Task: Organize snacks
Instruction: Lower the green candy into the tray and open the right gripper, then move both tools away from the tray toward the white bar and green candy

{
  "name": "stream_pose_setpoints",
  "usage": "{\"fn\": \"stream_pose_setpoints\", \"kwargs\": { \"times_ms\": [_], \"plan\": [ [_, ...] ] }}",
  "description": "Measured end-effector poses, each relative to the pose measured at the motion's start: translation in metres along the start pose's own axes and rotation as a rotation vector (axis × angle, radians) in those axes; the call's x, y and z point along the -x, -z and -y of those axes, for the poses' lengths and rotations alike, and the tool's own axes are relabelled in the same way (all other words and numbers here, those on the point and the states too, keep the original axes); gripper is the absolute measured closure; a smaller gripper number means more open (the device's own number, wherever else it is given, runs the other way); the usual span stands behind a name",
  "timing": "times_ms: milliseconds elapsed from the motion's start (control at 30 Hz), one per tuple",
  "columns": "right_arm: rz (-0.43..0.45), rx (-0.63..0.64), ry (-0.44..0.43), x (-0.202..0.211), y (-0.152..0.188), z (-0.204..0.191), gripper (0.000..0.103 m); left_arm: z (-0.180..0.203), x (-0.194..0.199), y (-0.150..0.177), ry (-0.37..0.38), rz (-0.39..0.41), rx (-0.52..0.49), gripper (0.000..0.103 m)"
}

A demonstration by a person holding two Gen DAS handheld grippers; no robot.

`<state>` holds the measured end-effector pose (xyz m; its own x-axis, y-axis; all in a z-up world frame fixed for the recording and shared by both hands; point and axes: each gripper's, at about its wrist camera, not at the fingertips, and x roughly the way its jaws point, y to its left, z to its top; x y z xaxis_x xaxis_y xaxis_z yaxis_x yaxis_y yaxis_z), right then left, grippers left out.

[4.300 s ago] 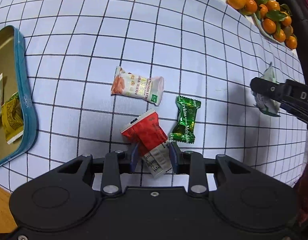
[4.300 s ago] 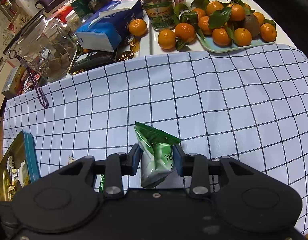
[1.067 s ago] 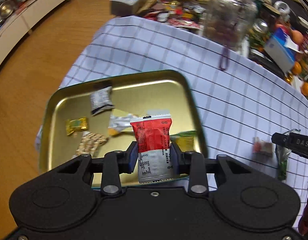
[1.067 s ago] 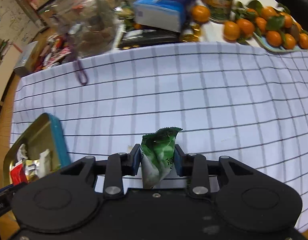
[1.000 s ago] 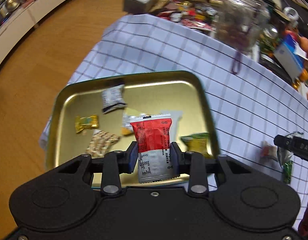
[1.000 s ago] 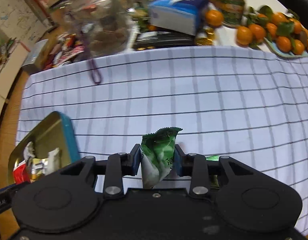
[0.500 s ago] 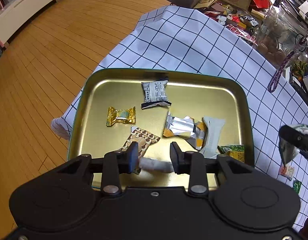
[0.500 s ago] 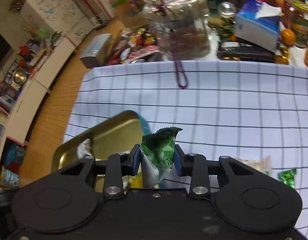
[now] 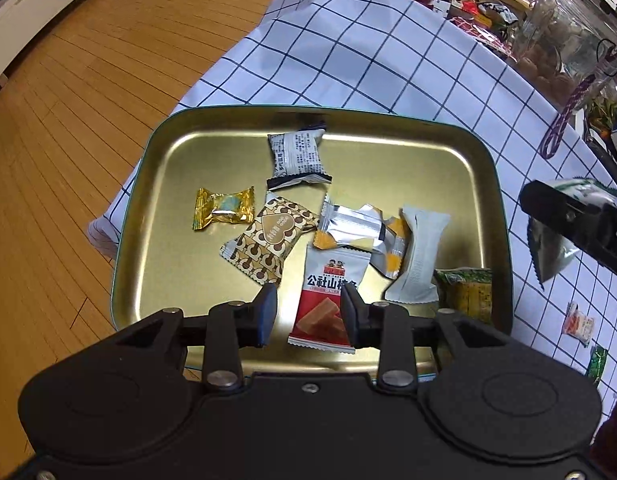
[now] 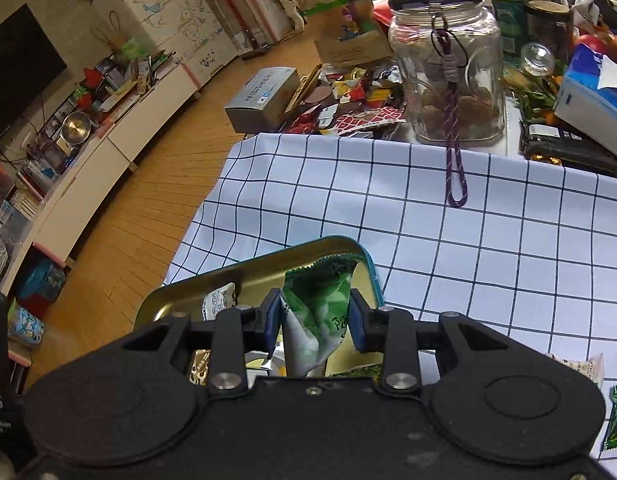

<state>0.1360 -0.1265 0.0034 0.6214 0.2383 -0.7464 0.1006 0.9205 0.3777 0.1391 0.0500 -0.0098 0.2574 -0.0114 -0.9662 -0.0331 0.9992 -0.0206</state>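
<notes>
A gold tin tray (image 9: 388,148) with a teal rim holds several wrapped snacks. My left gripper (image 9: 306,314) is open above its near edge. The red and white snack (image 9: 328,300) lies flat in the tray under the jaws. My right gripper (image 10: 314,322) is shut on a green and white packet (image 10: 320,312) and hovers over the tray's right rim (image 10: 372,276). It also shows in the left wrist view (image 9: 556,216), holding the packet (image 9: 548,252). An orange and white snack (image 9: 578,324) and a green candy (image 9: 596,364) lie on the cloth.
The checked cloth (image 10: 488,216) covers the table. A glass jar (image 10: 452,72) with a purple cord (image 10: 452,152), a tissue pack (image 10: 592,104), a grey box (image 10: 262,98) and loose wrappers crowd the far edge. The tray sits near the table's corner above the wooden floor (image 9: 56,120).
My left gripper opened and dropped the red and white snack into the tray. My right gripper carried the green packet left until it came over the tray's rim.
</notes>
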Motion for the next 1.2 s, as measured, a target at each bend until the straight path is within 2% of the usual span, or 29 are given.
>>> {"fn": "stream_pose_setpoints", "kwargs": {
  "times_ms": [433,567,733,933,1200],
  "plan": [
    [0.059,-0.020,-0.072,0.004,-0.003,-0.005,0.058,0.006,-0.004,0.003,0.007,-0.026,-0.009,0.060],
    [0.069,-0.031,-0.066,0.007,-0.004,-0.002,0.058,0.012,-0.004,0.003,0.013,-0.027,-0.019,0.060],
    [0.039,-0.070,-0.019,0.006,-0.001,0.015,0.057,0.023,-0.002,0.004,0.020,-0.026,-0.039,0.060],
    [-0.035,-0.117,0.084,0.001,0.008,0.046,0.057,0.047,0.000,0.008,0.015,-0.017,-0.097,0.060],
    [-0.086,-0.201,0.148,0.009,0.010,0.088,0.057,0.087,0.003,0.015,0.018,-0.014,-0.175,0.060]
  ]
}}
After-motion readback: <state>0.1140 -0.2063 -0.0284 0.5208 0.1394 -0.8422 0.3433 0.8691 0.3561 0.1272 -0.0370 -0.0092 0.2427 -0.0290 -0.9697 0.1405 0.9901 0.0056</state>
